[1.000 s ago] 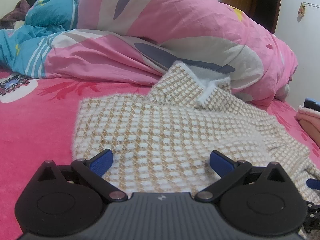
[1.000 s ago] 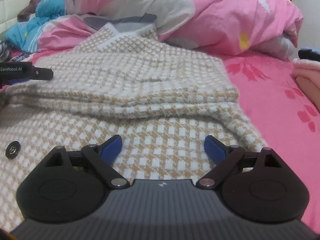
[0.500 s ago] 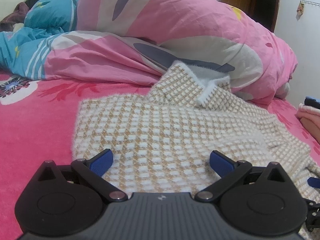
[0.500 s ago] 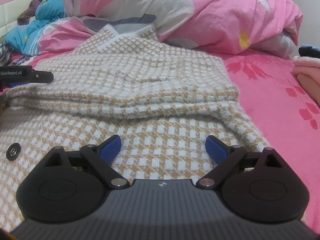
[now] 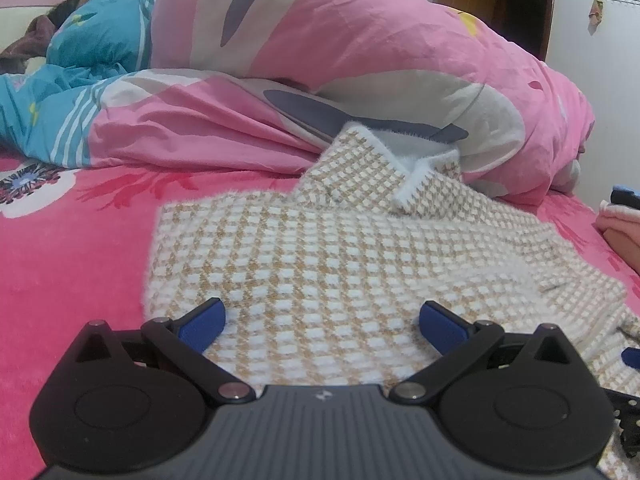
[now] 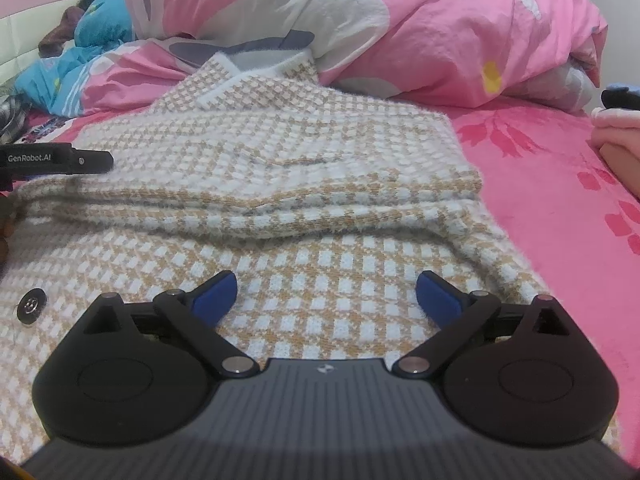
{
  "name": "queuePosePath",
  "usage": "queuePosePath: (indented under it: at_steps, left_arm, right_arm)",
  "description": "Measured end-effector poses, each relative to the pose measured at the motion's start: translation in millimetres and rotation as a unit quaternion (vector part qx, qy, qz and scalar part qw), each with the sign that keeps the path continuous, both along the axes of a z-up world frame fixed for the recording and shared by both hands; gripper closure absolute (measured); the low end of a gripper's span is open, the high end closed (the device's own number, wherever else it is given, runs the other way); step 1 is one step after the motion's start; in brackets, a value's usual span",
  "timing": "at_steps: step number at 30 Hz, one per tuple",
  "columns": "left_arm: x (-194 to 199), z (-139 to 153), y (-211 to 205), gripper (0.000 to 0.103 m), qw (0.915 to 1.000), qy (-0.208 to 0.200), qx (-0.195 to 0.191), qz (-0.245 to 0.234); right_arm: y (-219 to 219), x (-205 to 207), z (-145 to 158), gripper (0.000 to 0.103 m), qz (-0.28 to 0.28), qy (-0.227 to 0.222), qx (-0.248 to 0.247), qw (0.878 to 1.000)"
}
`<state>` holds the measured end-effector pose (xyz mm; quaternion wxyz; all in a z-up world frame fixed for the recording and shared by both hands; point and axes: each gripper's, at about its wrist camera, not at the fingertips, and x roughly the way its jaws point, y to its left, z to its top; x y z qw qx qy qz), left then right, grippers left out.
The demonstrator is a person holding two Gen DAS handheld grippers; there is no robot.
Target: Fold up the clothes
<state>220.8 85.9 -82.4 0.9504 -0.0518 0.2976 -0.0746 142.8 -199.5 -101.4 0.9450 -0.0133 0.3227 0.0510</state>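
Note:
A fuzzy tan-and-white checked cardigan (image 5: 320, 248) lies spread on the pink bed, its collar tucked against the duvet. In the right wrist view one part of the cardigan (image 6: 280, 152) is folded over in a thick band, and a dark button (image 6: 33, 306) shows at the left. My left gripper (image 5: 320, 312) hovers open over the near edge of the knit, nothing between its blue pads. My right gripper (image 6: 326, 282) is over the lower panel with its jaws opening; the cloth lies beneath them, not pinched. The left gripper's arm (image 6: 60, 158) pokes in at the left edge.
A bulky pink, grey and teal duvet (image 5: 360, 60) is heaped along the back of the bed. Bare pink sheet (image 5: 72, 260) lies to the left. Pale pink folded fabric (image 6: 616, 136) sits at the right edge. A wooden door (image 5: 520, 0) stands behind.
The right gripper's blue pads have spread slightly wider apart. Both hands and the cardigan have stayed where they were.

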Motion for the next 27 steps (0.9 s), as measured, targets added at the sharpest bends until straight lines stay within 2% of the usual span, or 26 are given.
queuePosePath:
  at_steps: [3,8,12,16,19,21,23,25,27]
  left_arm:
    - [-2.2,0.5,4.4,0.0,0.9999,-0.008,-0.014,-0.002]
    - [-13.4,13.1,22.6,0.0,0.9966,-0.038,-0.072,-0.009]
    - [-16.0,40.2,24.3,0.0,0.9966,-0.066,-0.047,-0.017]
    - [19.7,66.8,16.5,0.0,0.9977,-0.061,0.001,-0.029]
    - [74.4,75.5,12.2,0.0,0.9992,-0.024,-0.002,-0.033]
    - [116.3,72.8,8.5,0.001,0.999,0.006,-0.014,-0.042]
    - [153.0,67.1,4.4,0.009,0.9979,0.036,-0.03,-0.045]
    - [180.7,58.9,-0.1,0.011,0.9964,0.057,-0.045,-0.044]
    - [205.4,50.3,-4.0,0.016,0.9943,0.077,-0.061,-0.041]
  right_arm:
    - [-1.0,-0.5,-0.4,0.003,0.003,0.0,0.006,1.0]
    - [-2.5,0.9,5.0,0.001,0.019,0.009,0.009,1.0]
    - [-1.5,-2.3,26.9,0.002,0.068,0.013,-0.017,0.997]
    - [-8.0,3.3,75.9,0.002,0.138,-0.038,-0.021,0.99]
    - [-13.5,41.5,104.7,0.002,0.166,-0.071,-0.021,0.983]
    - [-19.2,83.9,111.0,0.003,0.176,-0.077,0.003,0.981]
    - [-32.1,133.8,108.6,0.005,0.177,-0.074,0.047,0.98]
    - [-41.6,183.4,98.7,0.015,0.167,-0.05,0.087,0.981]
    - [-47.0,229.8,86.1,0.029,0.15,-0.018,0.122,0.981]
